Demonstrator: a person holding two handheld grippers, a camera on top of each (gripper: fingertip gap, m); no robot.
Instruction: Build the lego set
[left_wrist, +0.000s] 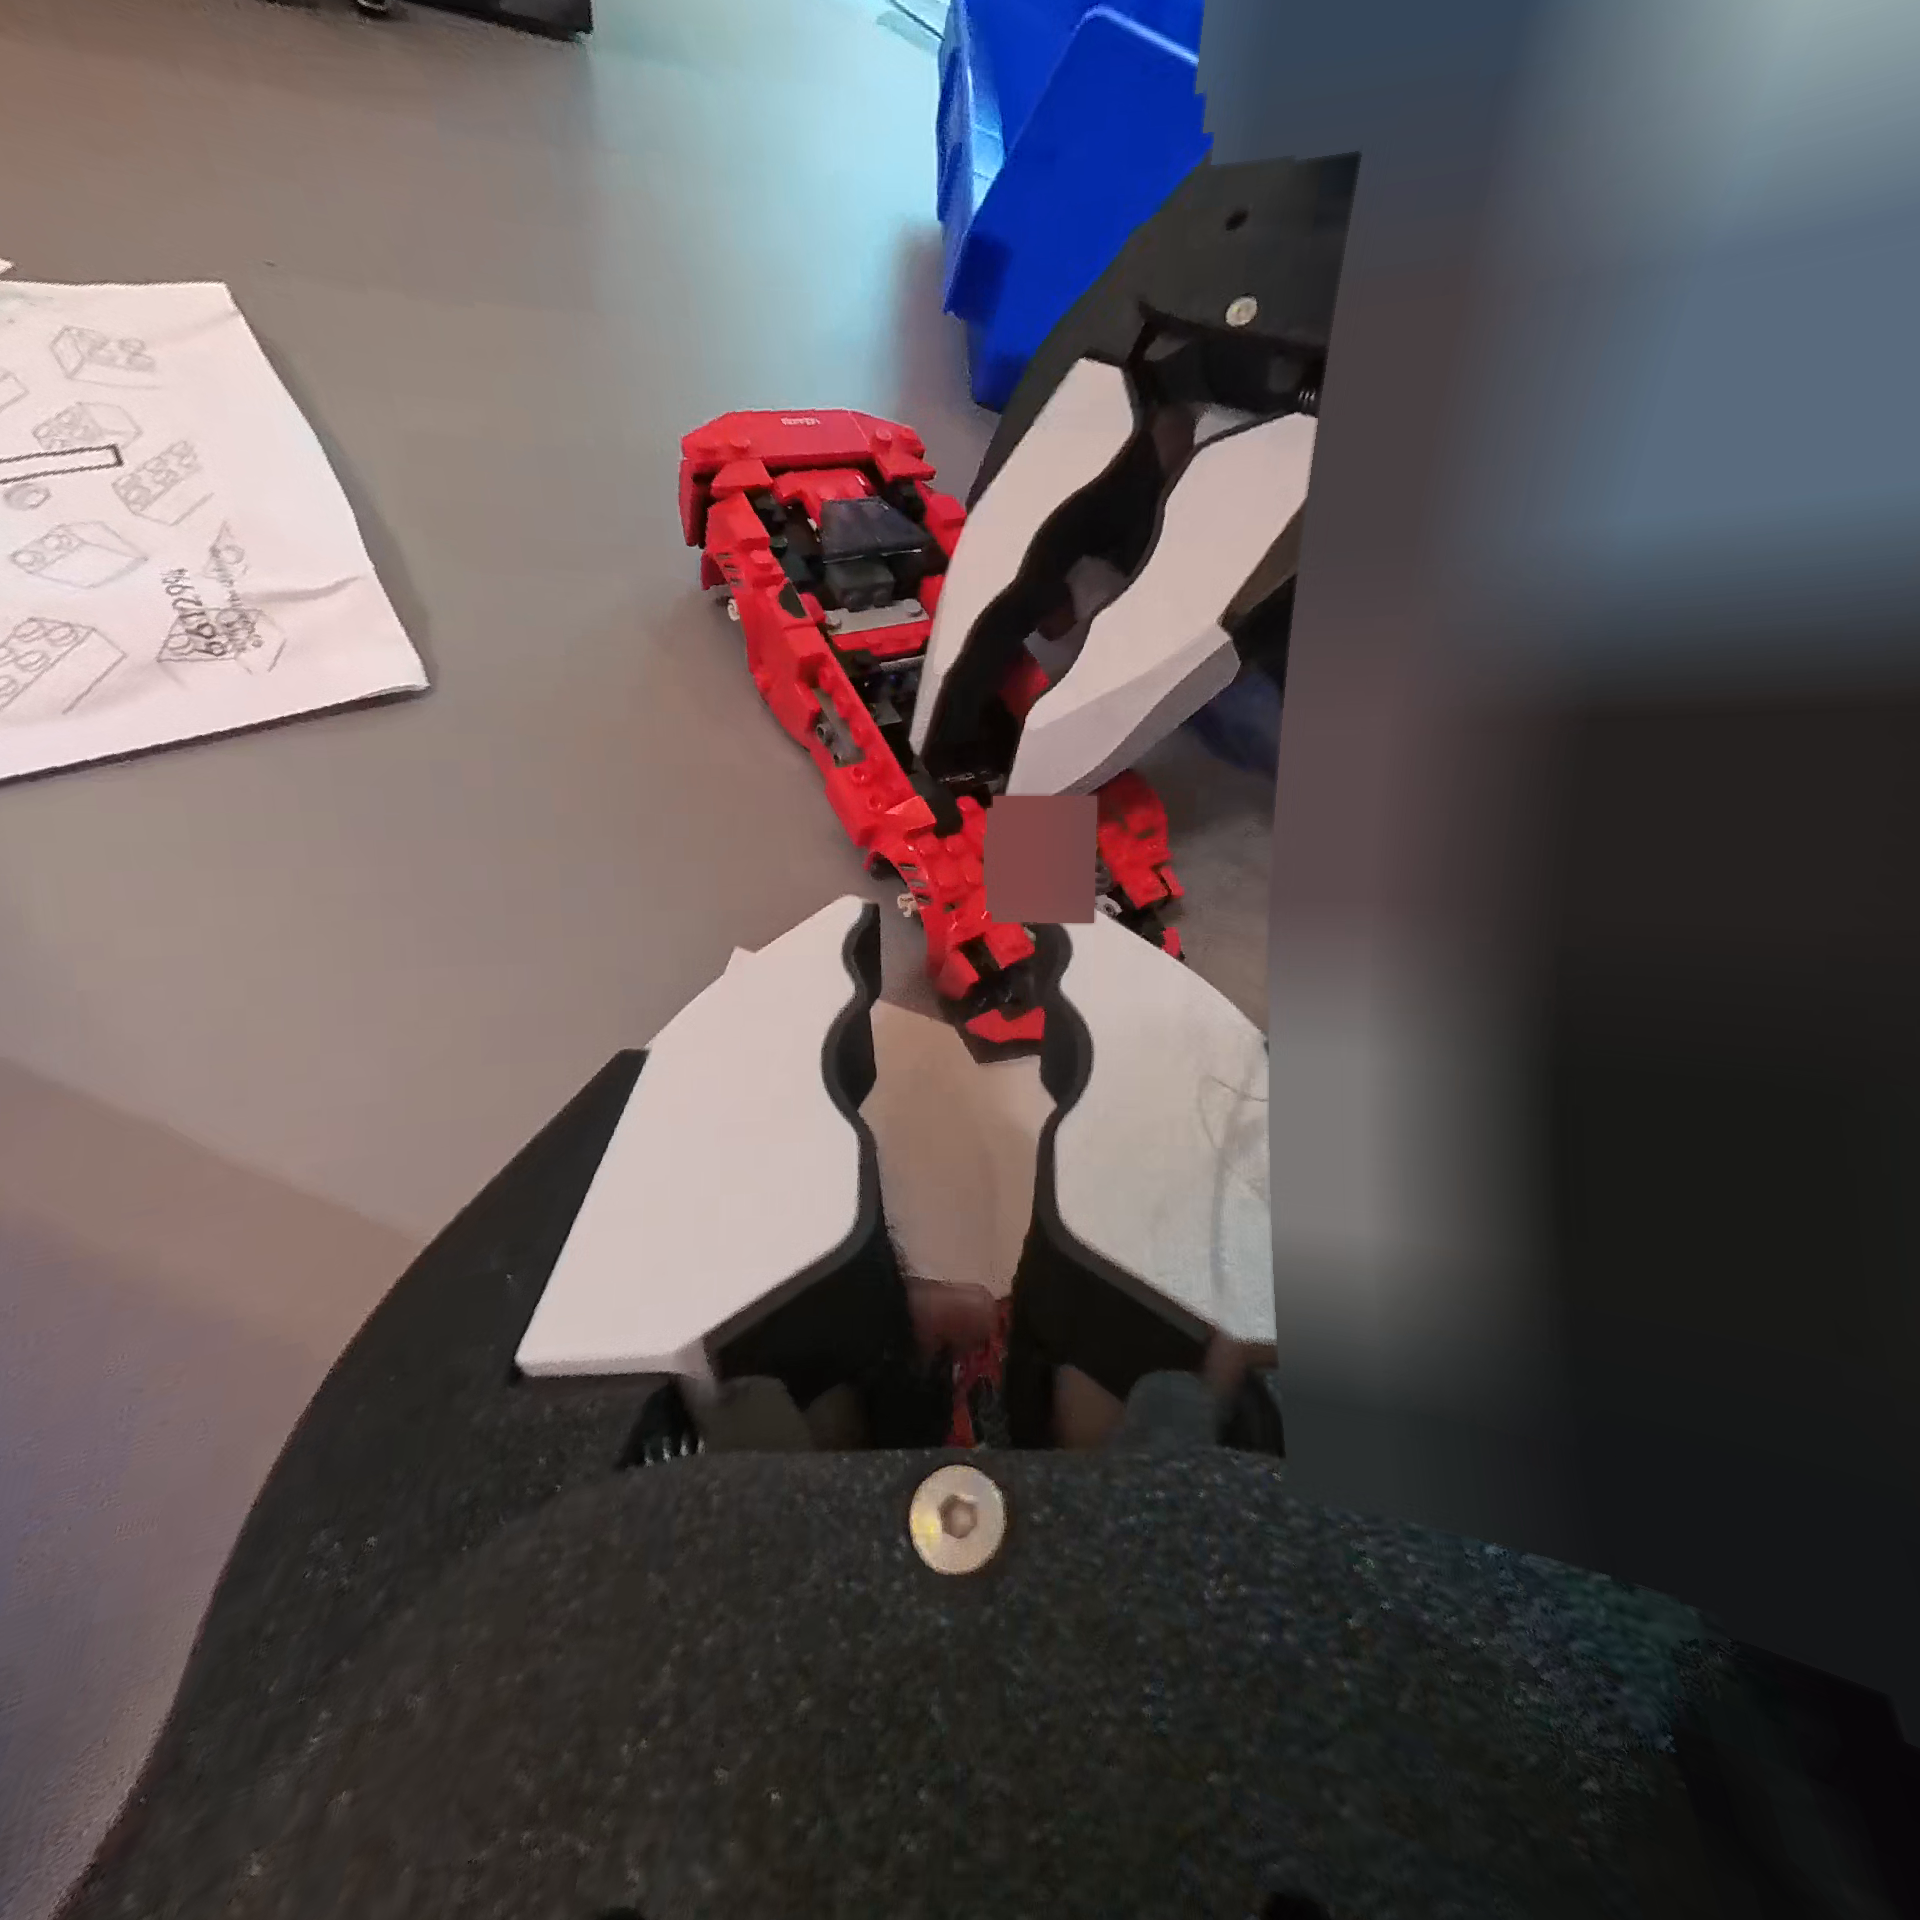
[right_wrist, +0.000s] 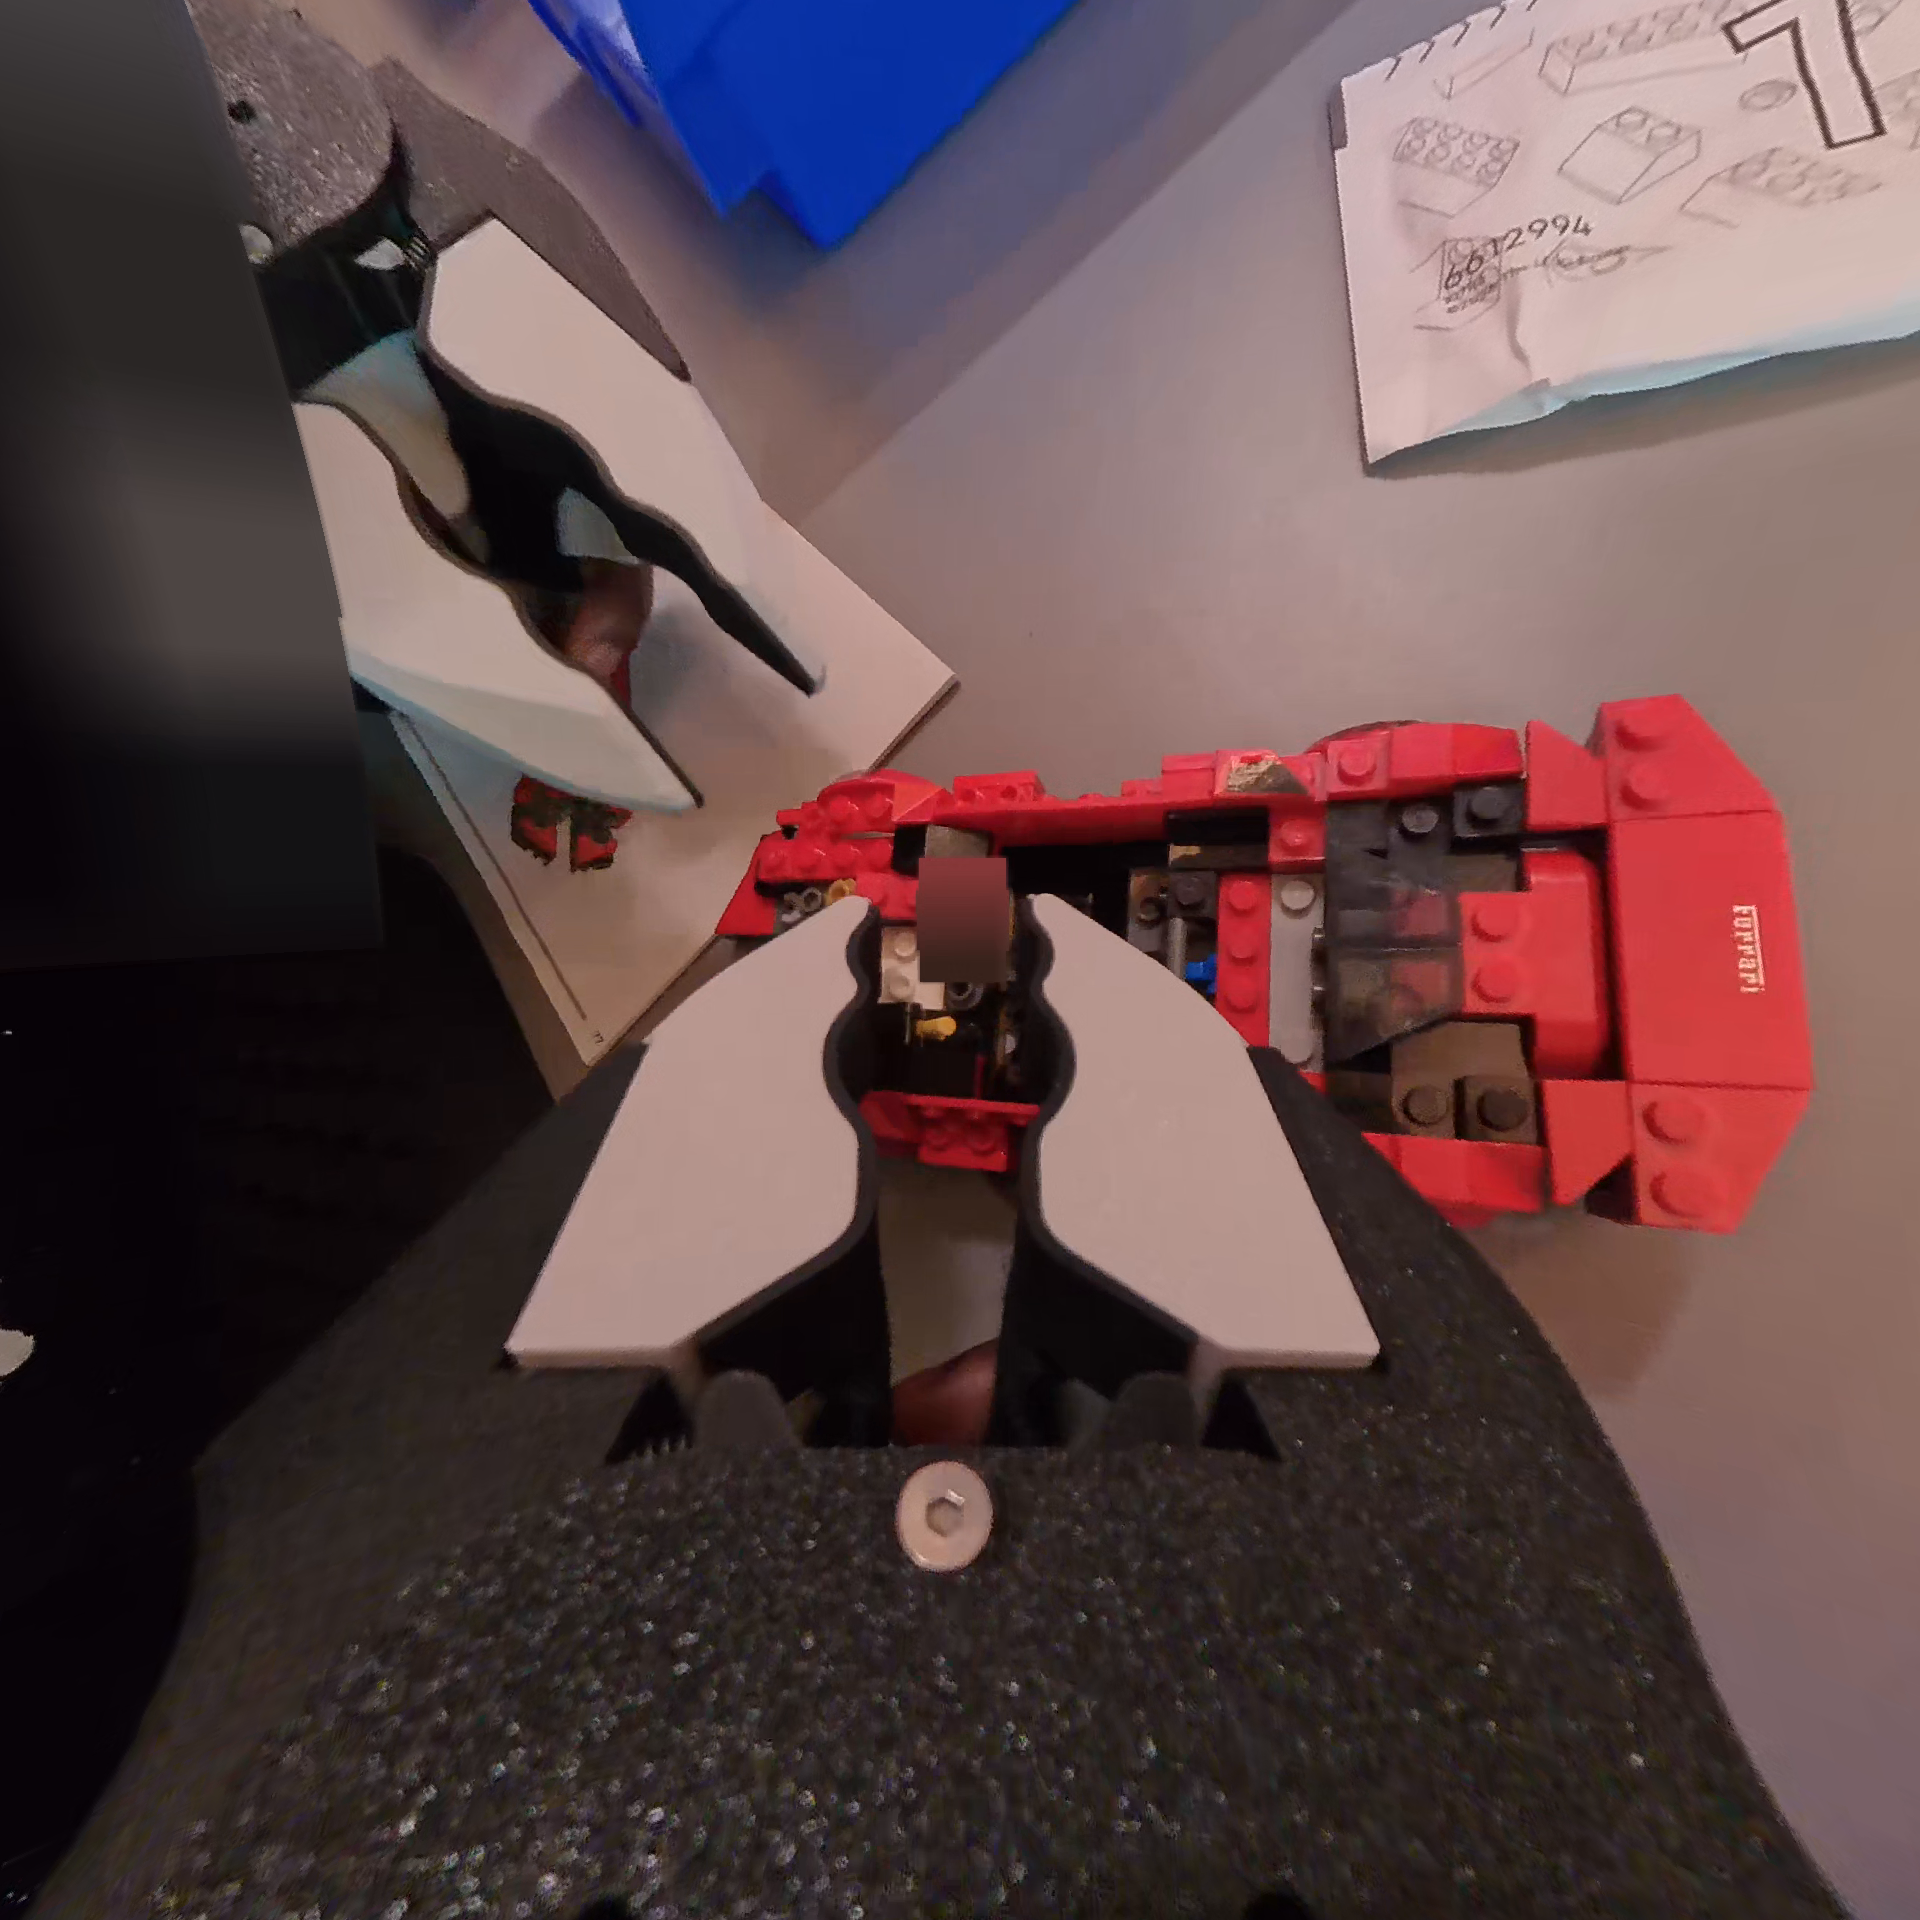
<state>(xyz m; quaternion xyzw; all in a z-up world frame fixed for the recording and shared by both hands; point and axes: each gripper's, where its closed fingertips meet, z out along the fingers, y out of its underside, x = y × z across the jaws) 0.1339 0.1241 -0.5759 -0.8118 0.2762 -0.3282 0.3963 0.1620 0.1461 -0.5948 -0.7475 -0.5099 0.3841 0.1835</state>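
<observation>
A partly built red lego car (left_wrist: 774, 634) lies on the grey table, its roof open, with black and grey bricks showing inside (right_wrist: 1507, 935). My left gripper (left_wrist: 971, 925) is open, and the car's nose shows between its fingers. In the right wrist view it (right_wrist: 743, 743) hovers just off the car's front end. My right gripper (right_wrist: 951, 909) is open with its fingertips straddling the car's cabin. A mosaic patch covers what lies between them. In the left wrist view it (left_wrist: 977, 774) reaches down into the car's middle from the upper right.
A white paper bag printed with brick drawings (left_wrist: 156, 499) lies to one side (right_wrist: 1610, 229). A blue bin (left_wrist: 1060, 156) stands behind the car (right_wrist: 831, 94). A white booklet (right_wrist: 831, 623) lies under the left gripper. Bare grey table (left_wrist: 520, 260) surrounds the car. The grippers' ends are close to 5 centimetres from one another.
</observation>
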